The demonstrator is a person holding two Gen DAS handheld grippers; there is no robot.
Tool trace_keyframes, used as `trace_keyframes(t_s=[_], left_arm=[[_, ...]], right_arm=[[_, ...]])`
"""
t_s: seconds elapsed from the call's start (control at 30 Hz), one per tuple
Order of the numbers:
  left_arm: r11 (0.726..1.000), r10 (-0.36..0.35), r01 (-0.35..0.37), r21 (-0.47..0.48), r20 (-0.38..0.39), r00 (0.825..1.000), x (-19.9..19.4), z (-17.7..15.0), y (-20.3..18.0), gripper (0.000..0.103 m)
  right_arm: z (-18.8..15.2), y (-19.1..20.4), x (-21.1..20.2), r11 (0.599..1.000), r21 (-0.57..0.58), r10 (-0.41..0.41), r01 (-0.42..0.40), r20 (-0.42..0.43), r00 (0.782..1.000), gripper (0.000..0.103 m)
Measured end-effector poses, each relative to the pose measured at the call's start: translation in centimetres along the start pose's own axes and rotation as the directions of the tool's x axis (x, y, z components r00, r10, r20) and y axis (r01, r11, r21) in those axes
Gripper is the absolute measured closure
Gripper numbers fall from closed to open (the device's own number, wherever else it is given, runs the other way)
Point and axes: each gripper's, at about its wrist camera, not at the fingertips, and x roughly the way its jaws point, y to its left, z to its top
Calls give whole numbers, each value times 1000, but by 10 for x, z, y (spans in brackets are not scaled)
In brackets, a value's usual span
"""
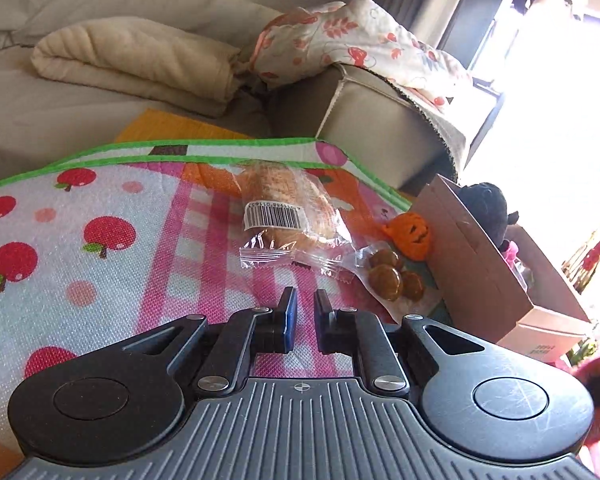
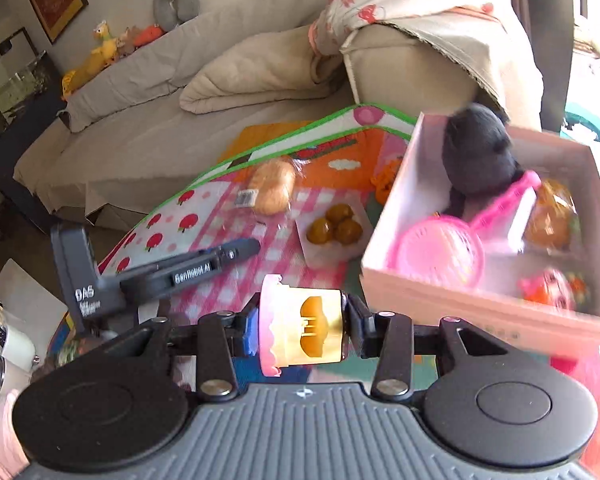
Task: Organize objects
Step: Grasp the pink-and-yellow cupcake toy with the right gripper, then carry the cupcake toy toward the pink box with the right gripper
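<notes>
Light: strong daylight floods in from the bright window [image 1: 560,100] at the right, blown out to white.
Glare: sheen on the clear plastic bread wrapper [image 1: 288,216].
Blur: the open pink cardboard box [image 2: 400,276] and its contents smear in the right wrist view.
Edges: both views bow outward, fisheye-bent.

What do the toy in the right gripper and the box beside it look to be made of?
Toy cake: looks like hard moulded plastic, glossy pink frill and smooth yellow body, sideways between the right gripper pads. Box: likely thin cardboard, matte with straight folded walls, pale pink inside.
</notes>
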Motion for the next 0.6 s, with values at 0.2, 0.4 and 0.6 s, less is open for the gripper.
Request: trace_keyframes(t_s=[0.2, 0.4, 0.6], left_arm=[[1000, 28, -28, 11, 1, 1000, 0, -1, -5, 90], [995, 77, -77, 63, 5, 997, 2, -1, -17, 90], [974, 155, -155, 163, 9, 988, 4, -5, -35, 90]], right_arm=[[-71, -61, -15, 975, 209, 74, -80, 32, 997, 61], [-106, -91, -30, 973, 231, -46, 16, 125, 991, 41], [-123, -87, -53, 974, 110, -220, 197, 276, 935, 12]])
